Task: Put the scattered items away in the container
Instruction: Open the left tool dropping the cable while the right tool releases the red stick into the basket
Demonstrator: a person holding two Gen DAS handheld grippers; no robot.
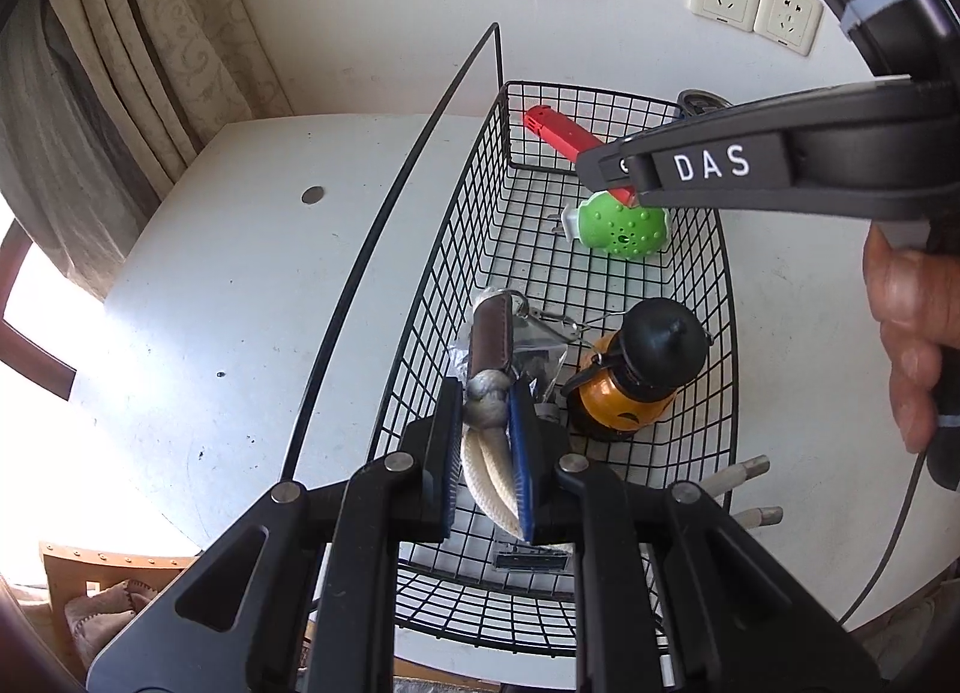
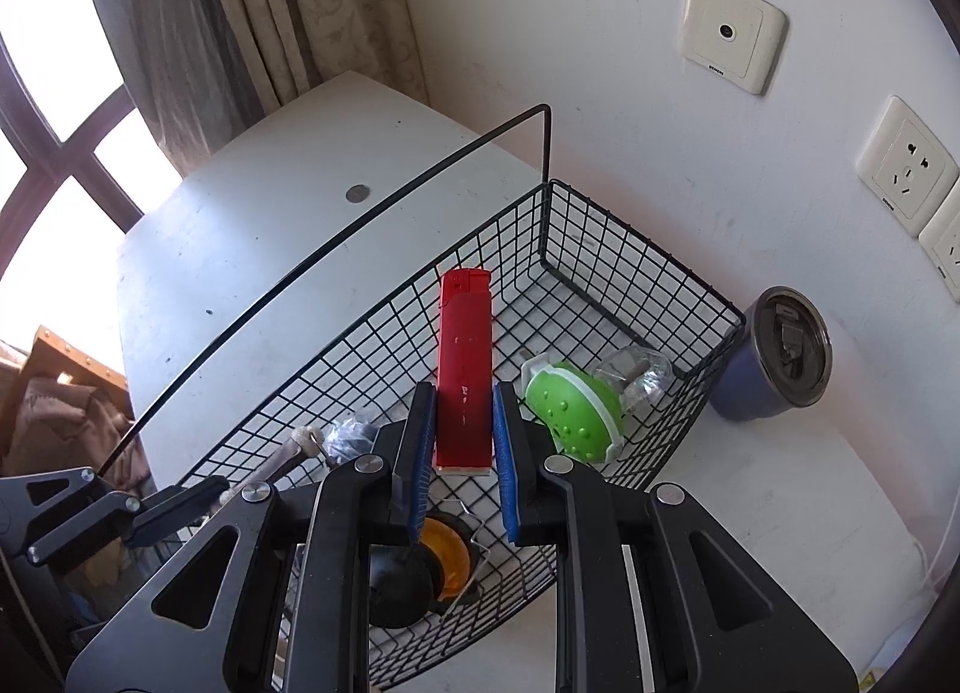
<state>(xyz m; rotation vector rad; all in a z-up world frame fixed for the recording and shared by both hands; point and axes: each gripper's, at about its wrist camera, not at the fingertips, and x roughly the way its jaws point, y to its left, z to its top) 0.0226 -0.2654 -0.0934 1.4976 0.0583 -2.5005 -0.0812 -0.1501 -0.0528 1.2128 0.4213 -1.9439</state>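
Note:
A black wire basket (image 1: 420, 297) (image 2: 630, 267) stands on a white table. My left gripper (image 1: 487, 399) is shut on a white rope keychain (image 1: 489, 369) with a brown leather sleeve, held over the basket's near end. My right gripper (image 2: 462, 399) is shut on a red lighter (image 2: 465, 357) (image 1: 555, 132), held over the basket's far end; it also shows in the left wrist view (image 1: 606, 165). In the basket lie a green round plug device (image 1: 624, 228) (image 2: 570, 417), an orange pumpkin lantern with a black top (image 1: 636, 375) (image 2: 444, 555) and a small plastic bag (image 1: 540, 354).
A blue tumbler with a steel lid (image 2: 774, 357) stands right of the basket by the wall. Two metal bits (image 1: 744, 483) lie on the table at the basket's right. Wall sockets (image 1: 750, 3) are behind. Curtains (image 1: 120, 69) and a window are at left.

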